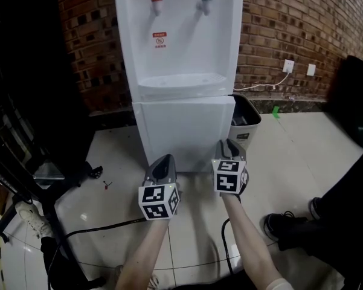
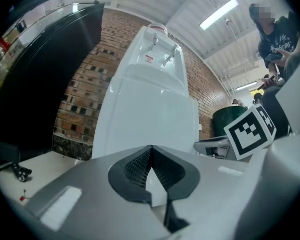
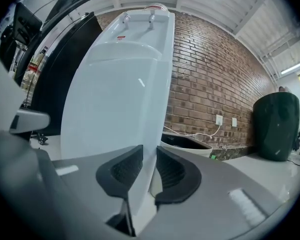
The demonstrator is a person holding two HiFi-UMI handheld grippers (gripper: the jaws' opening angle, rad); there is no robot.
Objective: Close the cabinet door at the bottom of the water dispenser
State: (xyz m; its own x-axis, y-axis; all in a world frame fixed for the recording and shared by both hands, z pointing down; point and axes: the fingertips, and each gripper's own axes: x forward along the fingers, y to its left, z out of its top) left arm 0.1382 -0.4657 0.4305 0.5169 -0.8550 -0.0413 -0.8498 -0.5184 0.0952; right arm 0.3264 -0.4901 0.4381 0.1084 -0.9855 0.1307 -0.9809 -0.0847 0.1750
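The white water dispenser (image 1: 180, 41) stands against the brick wall. Its bottom cabinet door (image 1: 184, 132) lies flush with the body. My left gripper (image 1: 163, 161) is low in front of the door's lower left part, its jaws meeting at the tips with nothing in them. In the left gripper view, the left gripper (image 2: 150, 151) points at the door (image 2: 145, 119). My right gripper (image 1: 229, 145) sits at the door's lower right corner. In the right gripper view, the right gripper (image 3: 150, 154) has a narrow gap between its pads, and the dispenser's right edge (image 3: 157, 109) shows through it.
A dark waste bin (image 1: 246, 118) stands right beside the dispenser, under a wall socket (image 1: 288, 66) with a white cord. A black cable (image 1: 102, 227) crosses the tiled floor. A black stand base (image 1: 45, 189) is at the left, a person's shoe (image 1: 279, 225) at the right.
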